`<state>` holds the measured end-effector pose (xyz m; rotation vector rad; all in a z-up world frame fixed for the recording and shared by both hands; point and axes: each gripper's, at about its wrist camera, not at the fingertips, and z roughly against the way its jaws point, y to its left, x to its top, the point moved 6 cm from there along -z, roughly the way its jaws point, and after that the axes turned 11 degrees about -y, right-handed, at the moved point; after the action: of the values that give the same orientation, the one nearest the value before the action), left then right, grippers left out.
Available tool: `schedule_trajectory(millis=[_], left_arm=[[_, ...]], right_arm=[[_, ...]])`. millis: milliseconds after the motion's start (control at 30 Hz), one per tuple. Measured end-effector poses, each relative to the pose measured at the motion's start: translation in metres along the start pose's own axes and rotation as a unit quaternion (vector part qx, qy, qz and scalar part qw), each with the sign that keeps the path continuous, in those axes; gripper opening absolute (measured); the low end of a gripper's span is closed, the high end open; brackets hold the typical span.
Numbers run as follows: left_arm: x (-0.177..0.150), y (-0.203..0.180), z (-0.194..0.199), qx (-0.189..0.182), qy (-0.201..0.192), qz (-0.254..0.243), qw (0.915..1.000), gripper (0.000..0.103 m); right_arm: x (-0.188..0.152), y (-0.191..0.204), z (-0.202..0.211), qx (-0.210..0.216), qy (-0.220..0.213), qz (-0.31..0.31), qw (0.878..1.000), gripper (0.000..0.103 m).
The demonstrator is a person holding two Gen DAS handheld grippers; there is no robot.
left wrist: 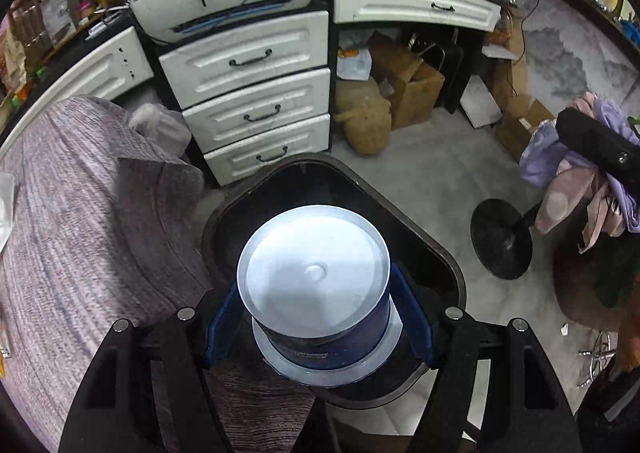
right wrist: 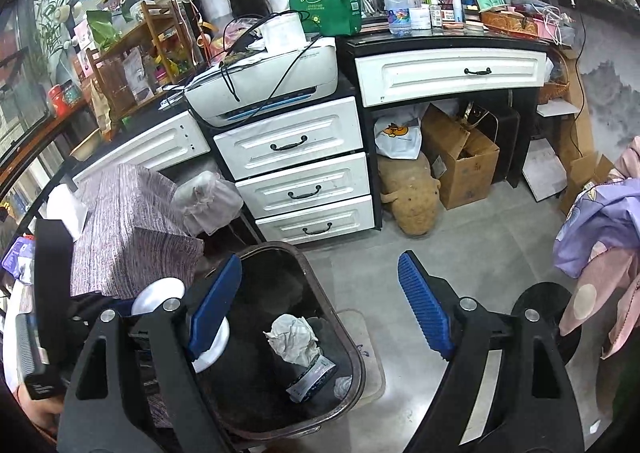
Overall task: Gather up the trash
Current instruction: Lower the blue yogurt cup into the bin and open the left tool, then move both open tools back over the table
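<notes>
In the left wrist view my left gripper [left wrist: 316,293] is shut on a round blue-walled container with a white end [left wrist: 314,269]. Its blue pads press on both sides, and it hangs tilted over the open black trash bin [left wrist: 448,253]. In the right wrist view the same container [right wrist: 158,295] shows partly behind a finger, at the bin's left rim. My right gripper [right wrist: 320,265] stands open and empty above the bin [right wrist: 352,345]. A crumpled white paper [right wrist: 294,337] and a printed wrapper [right wrist: 312,377] lie inside the bin.
A cloth-covered table [left wrist: 80,213] borders the bin on the left. White drawers [right wrist: 300,185] with a printer [right wrist: 272,85] on top stand behind it. Cardboard boxes [right wrist: 460,161] and a plush toy [right wrist: 412,197] sit under the desk. A stool base [left wrist: 500,239] and draped clothes [right wrist: 600,237] are on the right.
</notes>
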<state>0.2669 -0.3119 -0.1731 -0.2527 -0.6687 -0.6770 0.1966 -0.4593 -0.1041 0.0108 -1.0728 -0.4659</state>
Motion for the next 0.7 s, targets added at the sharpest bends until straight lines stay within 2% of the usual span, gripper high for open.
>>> schedule_trajectory(millis=[233, 300, 467, 533, 700], left_arm=[[-0.006, -0.013, -0.015, -0.003, 0.037, -0.023, 0.9991, 0.07], [-0.008, -0.017, -0.019, -0.004, 0.045, -0.029, 0.9985, 0.081], [-0.008, -0.023, -0.015, -0.014, 0.034, -0.036, 0.9987, 0.089], [-0.007, -0.023, -0.009, -0.013, 0.024, -0.038, 0.9989, 0.089], [0.0, -0.015, 0.022, -0.023, -0.022, -0.013, 0.9994, 0.091]], right_arm=[[-0.001, 0.003, 0.001, 0.001, -0.003, 0.002, 1.0, 0.08], [0.0, 0.002, 0.001, 0.0, -0.004, 0.0, 1.0, 0.08], [0.002, 0.0, 0.004, 0.0, -0.008, -0.006, 1.0, 0.082], [0.002, -0.001, 0.005, 0.0, -0.009, -0.008, 1.0, 0.082], [0.003, 0.001, 0.007, 0.009, -0.015, -0.01, 1.0, 0.083]])
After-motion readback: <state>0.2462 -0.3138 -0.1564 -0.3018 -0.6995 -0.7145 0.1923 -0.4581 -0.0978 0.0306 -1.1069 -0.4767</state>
